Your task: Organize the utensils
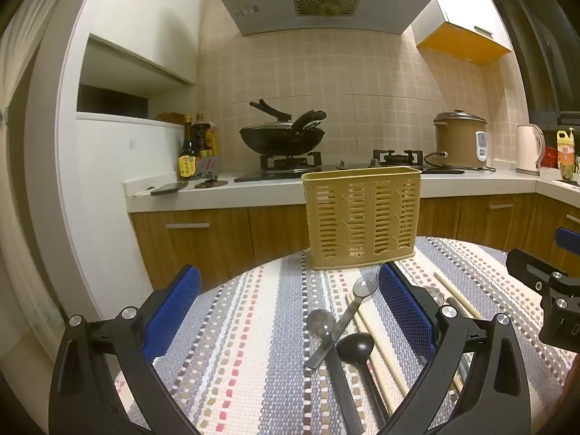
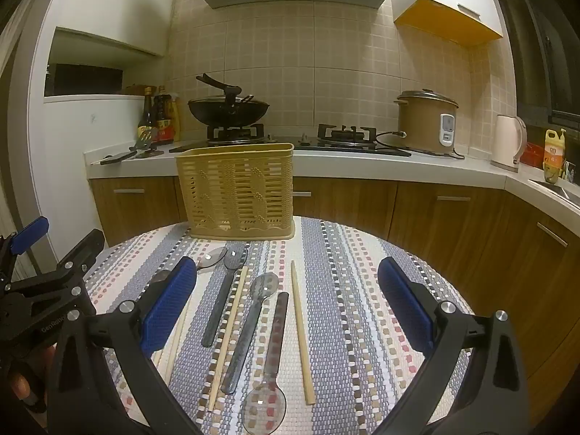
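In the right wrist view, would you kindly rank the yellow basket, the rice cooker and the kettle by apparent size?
1. yellow basket, though it sits nearest the camera
2. rice cooker
3. kettle

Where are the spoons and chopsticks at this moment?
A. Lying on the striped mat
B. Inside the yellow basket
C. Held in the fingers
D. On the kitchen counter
A: the spoons and chopsticks lie flat on the striped mat, in front of the yellow basket.

Both wrist views low over striped tablecloth point(image 1: 253, 326), facing 12 o'clock toward stove counter point(image 2: 362, 166). Shared: yellow utensil basket point(image 1: 362, 217) point(image 2: 235, 192), near. Left view offset toward 9 o'clock.
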The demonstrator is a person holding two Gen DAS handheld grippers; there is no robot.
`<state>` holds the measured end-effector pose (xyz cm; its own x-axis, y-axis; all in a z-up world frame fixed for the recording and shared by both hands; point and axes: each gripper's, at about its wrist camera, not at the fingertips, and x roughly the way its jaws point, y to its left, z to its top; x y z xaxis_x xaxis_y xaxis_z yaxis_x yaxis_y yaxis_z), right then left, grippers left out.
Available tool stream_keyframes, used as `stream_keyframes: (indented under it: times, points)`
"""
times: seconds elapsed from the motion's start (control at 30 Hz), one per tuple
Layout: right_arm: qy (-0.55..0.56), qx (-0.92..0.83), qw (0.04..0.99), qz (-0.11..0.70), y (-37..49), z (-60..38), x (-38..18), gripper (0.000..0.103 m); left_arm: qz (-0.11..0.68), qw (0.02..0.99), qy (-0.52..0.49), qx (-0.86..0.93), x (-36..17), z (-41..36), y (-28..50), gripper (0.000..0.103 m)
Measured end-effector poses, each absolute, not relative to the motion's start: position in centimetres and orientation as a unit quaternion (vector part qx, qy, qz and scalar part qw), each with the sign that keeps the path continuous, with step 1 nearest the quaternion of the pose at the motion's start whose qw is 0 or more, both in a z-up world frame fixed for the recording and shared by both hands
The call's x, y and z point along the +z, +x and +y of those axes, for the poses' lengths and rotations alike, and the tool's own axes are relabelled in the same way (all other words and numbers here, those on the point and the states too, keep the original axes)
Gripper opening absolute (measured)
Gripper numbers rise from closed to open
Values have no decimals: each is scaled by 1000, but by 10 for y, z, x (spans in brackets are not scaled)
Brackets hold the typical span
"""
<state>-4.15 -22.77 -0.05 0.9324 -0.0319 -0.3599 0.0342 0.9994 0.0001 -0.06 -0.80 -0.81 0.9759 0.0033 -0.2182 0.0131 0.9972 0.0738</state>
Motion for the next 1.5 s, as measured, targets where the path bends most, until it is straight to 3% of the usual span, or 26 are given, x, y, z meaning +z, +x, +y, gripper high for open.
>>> stream_keyframes:
  times: [1.5]
  points:
    - [8,-44,982,183,-38,-232,-5,95,123,992,36,-3,-11,-7,4,95]
